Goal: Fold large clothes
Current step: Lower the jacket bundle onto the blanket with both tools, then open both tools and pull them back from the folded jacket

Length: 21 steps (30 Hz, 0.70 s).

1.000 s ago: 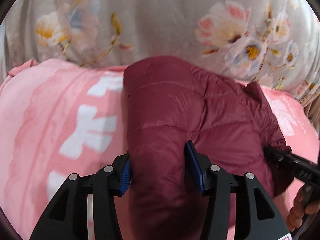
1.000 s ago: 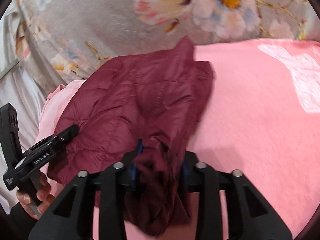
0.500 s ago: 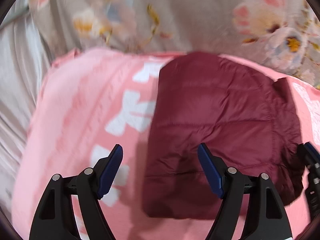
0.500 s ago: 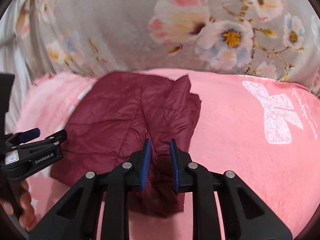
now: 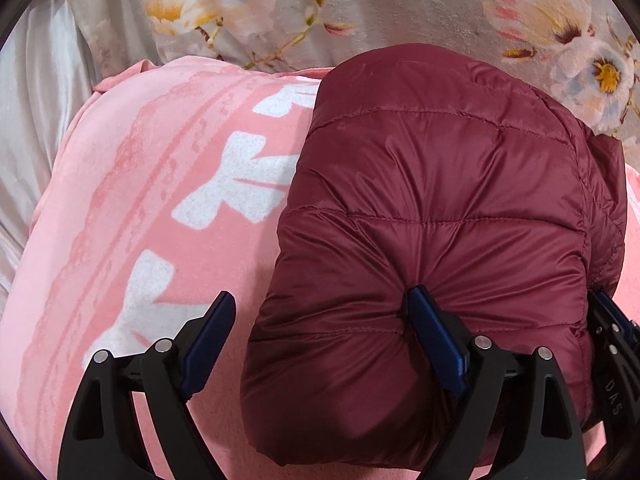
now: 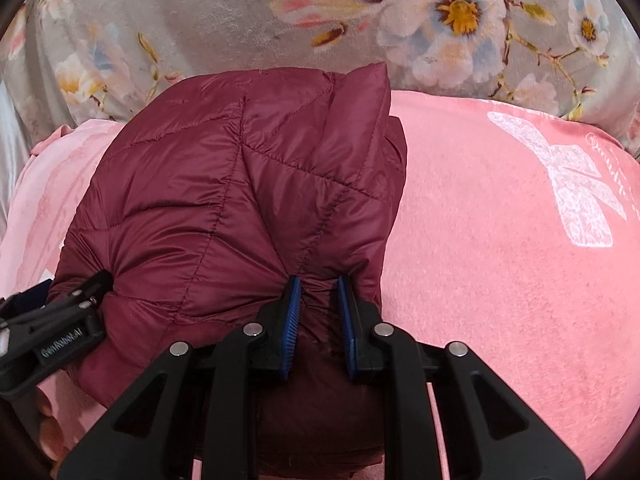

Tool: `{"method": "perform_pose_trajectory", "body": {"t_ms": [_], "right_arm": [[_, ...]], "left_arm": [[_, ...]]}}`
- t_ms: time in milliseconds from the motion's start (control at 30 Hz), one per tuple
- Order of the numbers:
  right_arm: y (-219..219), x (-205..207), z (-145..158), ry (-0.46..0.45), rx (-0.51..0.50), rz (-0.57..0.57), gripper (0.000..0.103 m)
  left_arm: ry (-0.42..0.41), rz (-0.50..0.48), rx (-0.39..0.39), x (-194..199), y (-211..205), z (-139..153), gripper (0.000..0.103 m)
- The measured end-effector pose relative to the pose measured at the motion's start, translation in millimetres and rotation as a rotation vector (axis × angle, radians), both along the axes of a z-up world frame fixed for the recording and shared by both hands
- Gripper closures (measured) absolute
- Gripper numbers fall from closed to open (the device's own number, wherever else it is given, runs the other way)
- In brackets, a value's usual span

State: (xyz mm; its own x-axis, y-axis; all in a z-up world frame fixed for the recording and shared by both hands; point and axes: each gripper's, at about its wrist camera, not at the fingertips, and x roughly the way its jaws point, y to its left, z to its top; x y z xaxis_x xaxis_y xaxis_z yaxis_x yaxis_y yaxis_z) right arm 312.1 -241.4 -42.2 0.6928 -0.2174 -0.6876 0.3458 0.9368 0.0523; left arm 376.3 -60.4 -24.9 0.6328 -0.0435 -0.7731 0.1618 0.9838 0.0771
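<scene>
A folded maroon quilted jacket (image 5: 440,184) lies on a pink blanket (image 5: 140,200). My left gripper (image 5: 320,294) is open and its jaws are still widening. Its left finger is over the blanket, while its right finger (image 5: 436,336) dents the jacket's top, so the jacket's left edge sits between the jaws, ungripped. In the right wrist view my right gripper (image 6: 320,280) is shut on a puckered fold at the near right side of the jacket (image 6: 224,184). The left gripper (image 6: 60,328) shows at that view's left edge.
Grey floral bedding (image 5: 400,8) rises behind the blanket, and pale sheet (image 5: 32,100) lies at the far left. To the jacket's right, bare pink blanket (image 6: 500,260) with a white bow print spreads out. A person's fingers (image 6: 46,428) hold the left gripper's handle.
The left jaws let go of the jacket and spread wide. The right jaws narrowed on a fold. The lifted jacket end came down onto the blanket and both grippers moved closer.
</scene>
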Motion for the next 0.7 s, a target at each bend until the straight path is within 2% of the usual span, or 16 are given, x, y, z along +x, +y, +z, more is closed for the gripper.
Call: {"method": "perform_pose_trajectory", "body": {"t_ms": [300, 367, 433, 567, 600, 667, 700], "right_arm": [[-5.6, -0.4, 1.5, -0.016, 0.026, -0.009, 0.086], [-10.6, -10.8, 7.6, -0.037, 0.01, -0.057, 0.085], [-18.4, -31.3, 15.6, -0.043, -0.033, -0.161, 0.077], [-20.9, -73.4, 24.7, -0.031, 0.011, -0.185, 0.076], [-16.5, -82.8, 27.6, -0.03, 0.0, -0.177, 0.075], [-2.6, -105.5, 33.6, -0.038, -0.01, -0.153, 0.063], [3.9, -115.2, 35.5, -0.042, -0.01, -0.138, 0.06]], "left_arm": [[-0.034, -0.013, 0.0, -3.5, 0.6, -4.0, 0.015], [-0.031, -0.038, 0.0, -6.6, 6.3, -1.7, 0.014], [-0.032, -0.051, -0.004, -13.3, 16.0, 1.1, 0.013], [-0.045, -0.047, -0.049, -38.0, 45.2, 9.4, 0.013], [-0.059, -0.029, -0.041, -49.2, 51.5, 13.8, 0.013], [-0.095, -0.012, 0.01, -69.3, 54.3, 21.3, 0.013], [-0.111, -0.007, 0.04, -78.5, 54.1, 24.2, 0.014]]}}
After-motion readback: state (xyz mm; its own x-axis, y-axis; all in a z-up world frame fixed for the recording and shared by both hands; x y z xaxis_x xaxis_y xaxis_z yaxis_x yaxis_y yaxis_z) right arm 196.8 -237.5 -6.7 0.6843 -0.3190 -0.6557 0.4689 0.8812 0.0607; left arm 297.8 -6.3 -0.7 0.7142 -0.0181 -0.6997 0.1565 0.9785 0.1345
